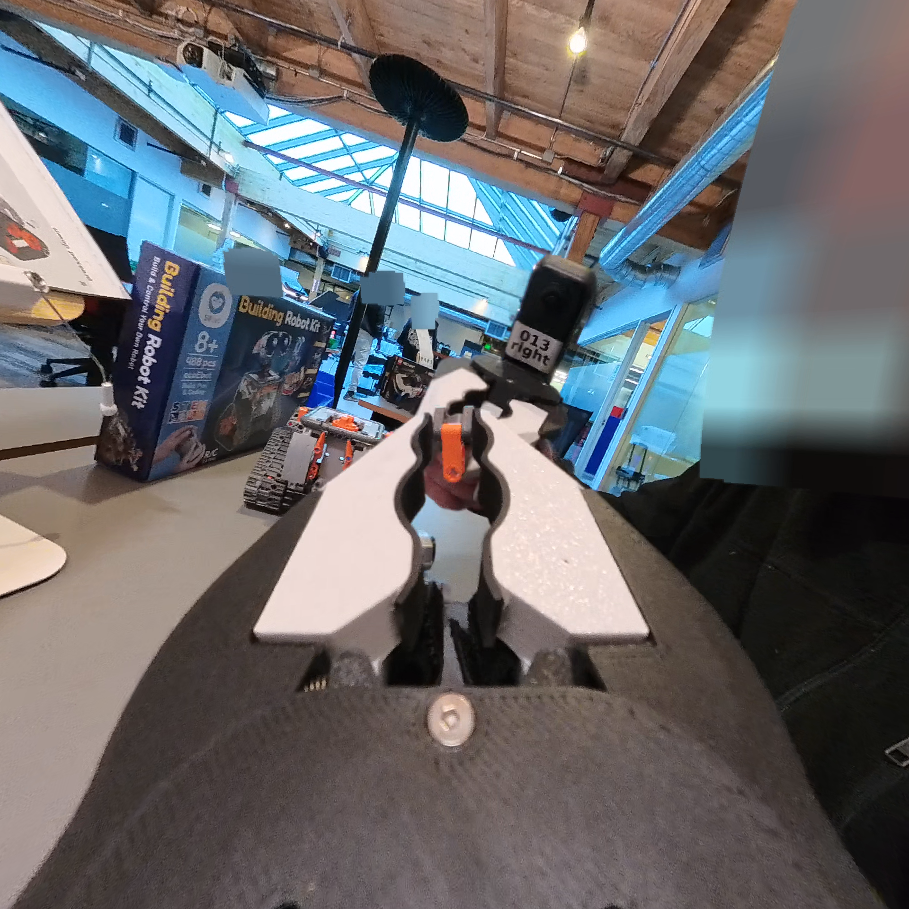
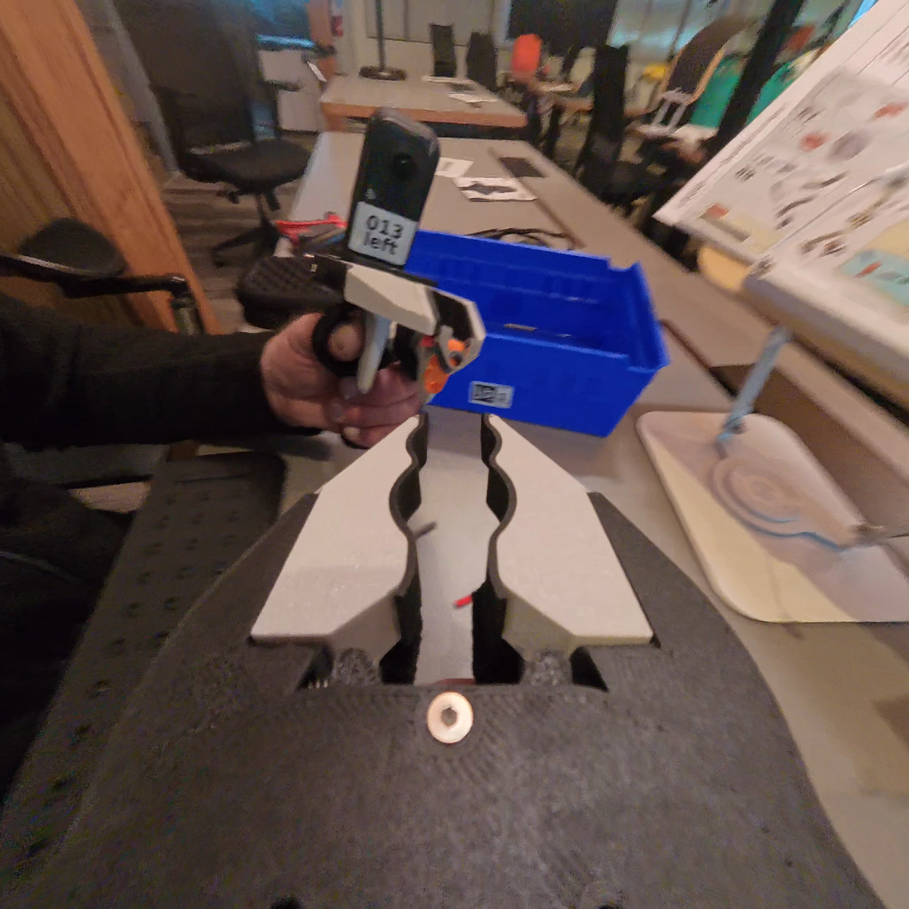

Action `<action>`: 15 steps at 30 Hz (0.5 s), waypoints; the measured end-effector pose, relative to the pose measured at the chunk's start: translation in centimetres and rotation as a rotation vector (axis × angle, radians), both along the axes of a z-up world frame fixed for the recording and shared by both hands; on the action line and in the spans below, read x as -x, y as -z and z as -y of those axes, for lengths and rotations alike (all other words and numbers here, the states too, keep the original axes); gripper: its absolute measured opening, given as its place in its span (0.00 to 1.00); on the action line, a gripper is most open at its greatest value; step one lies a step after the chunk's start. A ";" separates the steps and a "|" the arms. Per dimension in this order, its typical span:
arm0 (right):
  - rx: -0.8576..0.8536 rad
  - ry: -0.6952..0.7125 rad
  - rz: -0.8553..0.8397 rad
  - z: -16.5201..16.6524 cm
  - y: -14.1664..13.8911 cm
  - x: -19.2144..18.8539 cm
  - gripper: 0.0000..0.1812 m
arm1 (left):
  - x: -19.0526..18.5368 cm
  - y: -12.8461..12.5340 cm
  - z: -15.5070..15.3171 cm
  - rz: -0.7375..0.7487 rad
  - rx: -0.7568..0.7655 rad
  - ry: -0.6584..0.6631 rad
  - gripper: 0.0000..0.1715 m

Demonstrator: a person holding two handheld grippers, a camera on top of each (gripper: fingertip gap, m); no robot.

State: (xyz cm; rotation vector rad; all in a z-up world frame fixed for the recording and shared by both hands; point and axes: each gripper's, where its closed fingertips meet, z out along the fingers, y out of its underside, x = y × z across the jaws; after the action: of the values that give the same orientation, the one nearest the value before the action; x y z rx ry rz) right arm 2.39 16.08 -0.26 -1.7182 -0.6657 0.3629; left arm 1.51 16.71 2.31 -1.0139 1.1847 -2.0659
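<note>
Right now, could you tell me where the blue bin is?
In the right wrist view, the blue bin sits on the grey table, just behind the left gripper, left of the white stand.

Bright skylight glare, motion blur, fisheye edge distortion

A blue bin (image 2: pixel 556 344) and the left gripper (image 2: pixel 445 366) blocked the frame's centre; bare grey table (image 2: pixel 654 664) lay open at lower right beside a white stand base (image 2: pixel 767 521).
</note>
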 end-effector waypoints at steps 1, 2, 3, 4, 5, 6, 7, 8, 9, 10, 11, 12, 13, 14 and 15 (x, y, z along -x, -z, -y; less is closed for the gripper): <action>-0.061 0.036 0.077 -0.1 -0.6 -0.5 0.12 | 0.0 -0.1 0.1 0.003 0.014 0.013 0.08; -0.134 0.059 0.174 0.0 -1.2 -0.7 0.14 | 0.0 -0.2 0.2 0.004 0.029 0.028 0.08; -0.205 0.063 0.275 0.2 -1.8 -0.5 0.14 | -0.1 -0.2 0.4 0.002 0.044 0.045 0.08; -0.265 0.061 0.373 0.4 -2.2 -0.1 0.14 | -0.2 -0.2 0.5 0.001 0.062 0.060 0.08; -0.311 0.063 0.461 0.5 -2.4 0.2 0.14 | -0.3 -0.2 0.5 0.002 0.081 0.074 0.07; -0.339 0.062 0.531 0.5 -2.3 0.5 0.14 | -0.3 -0.3 0.7 0.003 0.097 0.088 0.07; -0.356 0.066 0.589 0.5 -2.2 0.7 0.13 | -0.4 -0.3 0.8 0.004 0.110 0.102 0.07; -0.369 0.077 0.636 0.3 -2.2 0.6 0.12 | -0.4 -0.3 0.9 0.004 0.122 0.116 0.07; -0.381 0.083 0.664 0.2 -2.2 0.6 0.09 | -0.5 -0.3 1.1 0.006 0.134 0.128 0.08; -0.390 0.084 0.674 0.1 -2.2 0.6 0.06 | -0.5 -0.3 1.1 0.007 0.148 0.138 0.08; -0.394 0.084 0.681 0.1 -2.3 0.5 0.06 | -0.5 -0.4 1.1 0.008 0.163 0.145 0.08; -0.394 0.081 0.690 0.1 -2.3 0.5 0.05 | -0.6 -0.4 1.1 0.008 0.173 0.154 0.08; -0.394 0.078 0.700 0.1 -2.3 0.5 0.05 | -0.6 -0.4 1.1 0.008 0.182 0.161 0.08; -0.392 0.077 0.708 0.1 -2.3 0.5 0.04 | -0.6 -0.4 1.1 0.008 0.189 0.167 0.08; -0.389 0.077 0.715 0.1 -2.4 0.5 0.04 | -0.6 -0.3 1.0 0.008 0.193 0.170 0.08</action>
State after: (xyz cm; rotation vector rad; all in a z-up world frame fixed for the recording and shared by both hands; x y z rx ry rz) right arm 1.93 15.97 2.12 -1.4696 -1.0939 -0.4417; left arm 2.11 15.68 2.66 -1.0211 1.1177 -2.3522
